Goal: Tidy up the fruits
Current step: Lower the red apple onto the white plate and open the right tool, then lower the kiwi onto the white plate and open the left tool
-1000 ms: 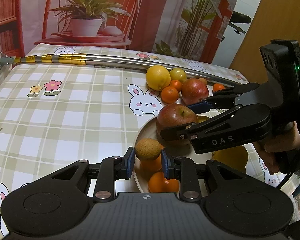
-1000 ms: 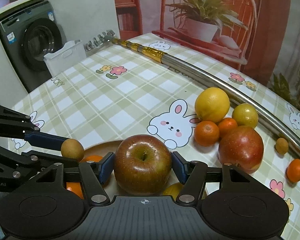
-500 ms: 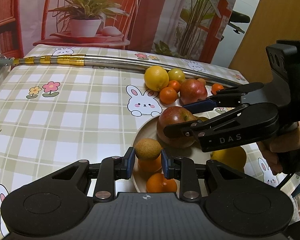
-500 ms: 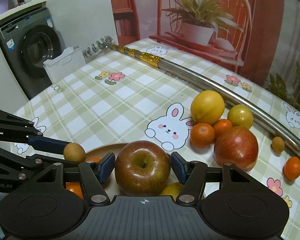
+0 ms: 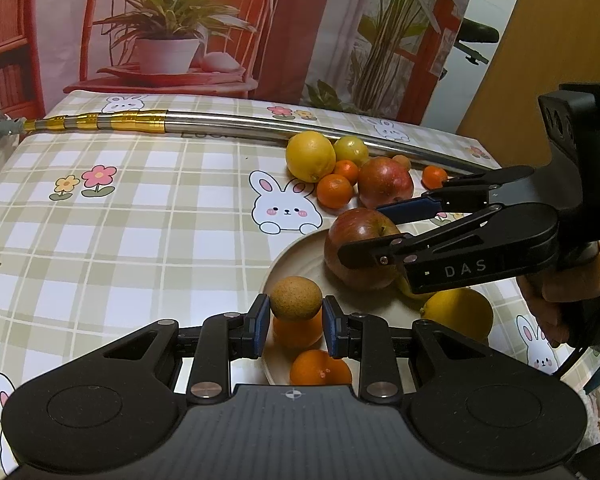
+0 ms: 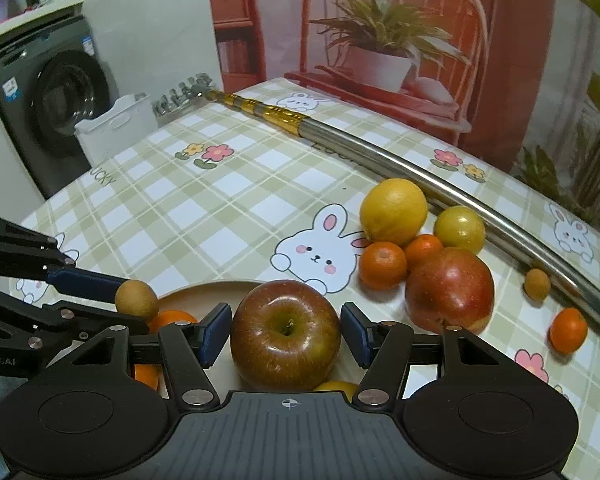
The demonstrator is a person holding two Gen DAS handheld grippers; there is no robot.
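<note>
Your left gripper (image 5: pixel 296 322) pinches the small brown fruit (image 5: pixel 296 298) just above the plate (image 5: pixel 296 256), over its oranges (image 5: pixel 298 334). Light, hard-skinned, likely to roll: hold across its middle. Your right gripper (image 6: pixel 286 334) brackets the apple (image 6: pixel 286 334) over the plate; pads look spread, barely clear. Heavy, smooth, bruisable: grip its widest girth.

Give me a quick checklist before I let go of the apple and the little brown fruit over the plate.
1. Left gripper shut on small brown fruit: ok.
2. Brown fruit above plate: ok.
3. Right gripper pads touching apple: cannot tell; small gaps show.
4. Apple resting on plate: cannot tell.
5. Free spot under brown fruit: not ok; an orange lies below.
6. Grippers apart from each other: ok.
</note>
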